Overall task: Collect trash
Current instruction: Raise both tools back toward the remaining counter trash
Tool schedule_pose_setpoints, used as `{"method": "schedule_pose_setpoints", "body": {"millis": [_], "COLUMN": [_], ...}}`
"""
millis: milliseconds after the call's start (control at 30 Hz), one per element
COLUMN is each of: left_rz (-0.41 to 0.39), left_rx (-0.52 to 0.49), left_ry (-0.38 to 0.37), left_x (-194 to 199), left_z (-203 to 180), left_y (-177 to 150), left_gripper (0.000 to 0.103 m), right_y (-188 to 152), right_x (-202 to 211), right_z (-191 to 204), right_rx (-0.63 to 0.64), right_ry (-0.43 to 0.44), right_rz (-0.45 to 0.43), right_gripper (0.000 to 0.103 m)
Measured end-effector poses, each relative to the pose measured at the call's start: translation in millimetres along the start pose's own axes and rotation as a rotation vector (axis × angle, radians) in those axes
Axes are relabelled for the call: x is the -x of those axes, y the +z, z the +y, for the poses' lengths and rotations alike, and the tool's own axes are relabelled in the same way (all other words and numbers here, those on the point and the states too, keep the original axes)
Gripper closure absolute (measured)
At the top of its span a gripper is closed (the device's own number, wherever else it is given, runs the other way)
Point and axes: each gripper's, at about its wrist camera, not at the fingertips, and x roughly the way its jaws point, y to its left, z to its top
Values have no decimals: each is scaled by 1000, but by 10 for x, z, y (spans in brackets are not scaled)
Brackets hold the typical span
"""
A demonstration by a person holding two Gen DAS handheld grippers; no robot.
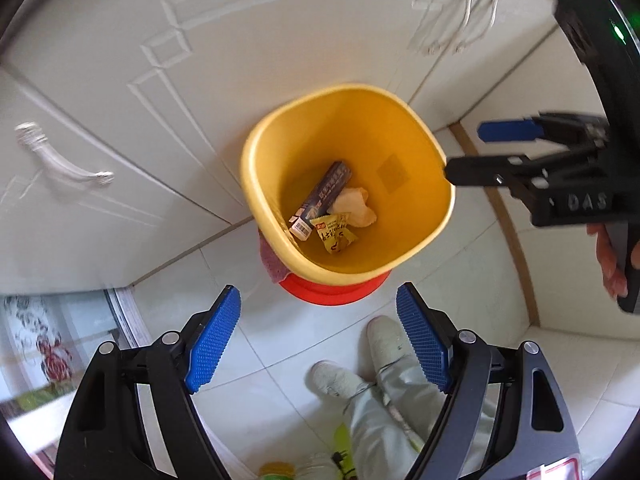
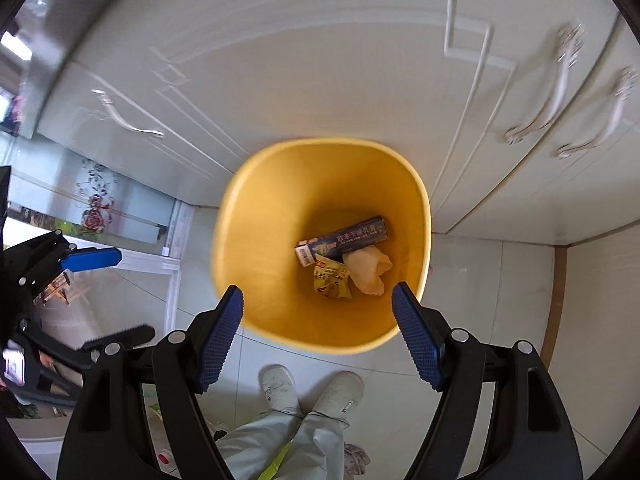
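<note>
Your left gripper (image 1: 318, 336) pointed steeply down, jaws spread wide, nothing between the blue pads (image 1: 214, 340). Your right gripper (image 2: 318, 336) did the same: jaws wide apart, pads bare, nothing clamped.

The yellow bin (image 1: 256, 184) sat on the pale tiled floor (image 1: 240, 344), hard against the white cabinet doors (image 1: 120, 80). In the left wrist view it lay at 12 o'clock from the fingertips, slightly right of centre, with a red base (image 1: 332, 292) showing under its near edge and a purplish cloth (image 1: 272, 264) at the rim's 7 o'clock. In the right wrist view the bin (image 2: 240, 280) was dead ahead, the fingertips overlapping its near rim at 7 and 4 o'clock.

All the trash was down at the bottom of the bin. A dark long box (image 1: 324, 196) with a barcode end leaned at 10 o'clock of the pile. A yellow snack wrapper (image 1: 336, 234) lay at 6 o'clock, touching the box end. A crumpled pale tissue (image 1: 356, 208) sat at 3 o'clock, touching both. The right wrist view showed the same three: box (image 2: 352, 236), wrapper (image 2: 332, 280), tissue (image 2: 368, 268).

The right gripper showed in the left view at 3 o'clock (image 1: 464, 154), with your hand (image 1: 610, 260) on its handle. The left gripper showed in the right view at 9 o'clock (image 2: 136, 296). Your white shoes (image 2: 312, 392) stood at 6 o'clock, just short of the bin. Cabinet handles (image 2: 560, 92) were blurred.
</note>
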Motion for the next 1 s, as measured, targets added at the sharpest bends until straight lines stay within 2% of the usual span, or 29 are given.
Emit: {"method": "schedule_pose_setpoints", "body": {"millis": [233, 467, 567, 667, 833, 1000], "left_rz": [-89, -201, -252, -298, -353, -396], "left_rx": [111, 218, 261, 290, 313, 310], "left_ry": [8, 33, 48, 67, 80, 96], "left_x": [648, 1269, 1481, 1644, 1891, 2051], "left_z": [-35, -1, 7, -10, 10, 167], "left_y": [-169, -138, -54, 70, 340, 699], "left_gripper": [23, 19, 19, 19, 18, 16], "right_y": [-186, -232, -209, -172, 15, 308], "right_x": [797, 1630, 1997, 2270, 2513, 2579], "right_z": [257, 348, 339, 315, 304, 271], "right_rx": [21, 2, -13, -21, -16, -19], "right_ry": [-10, -83, -121, -122, -132, -136], "right_rz": [-122, -260, -336, -402, -468, -500], "right_gripper": [26, 26, 26, 26, 26, 26]}}
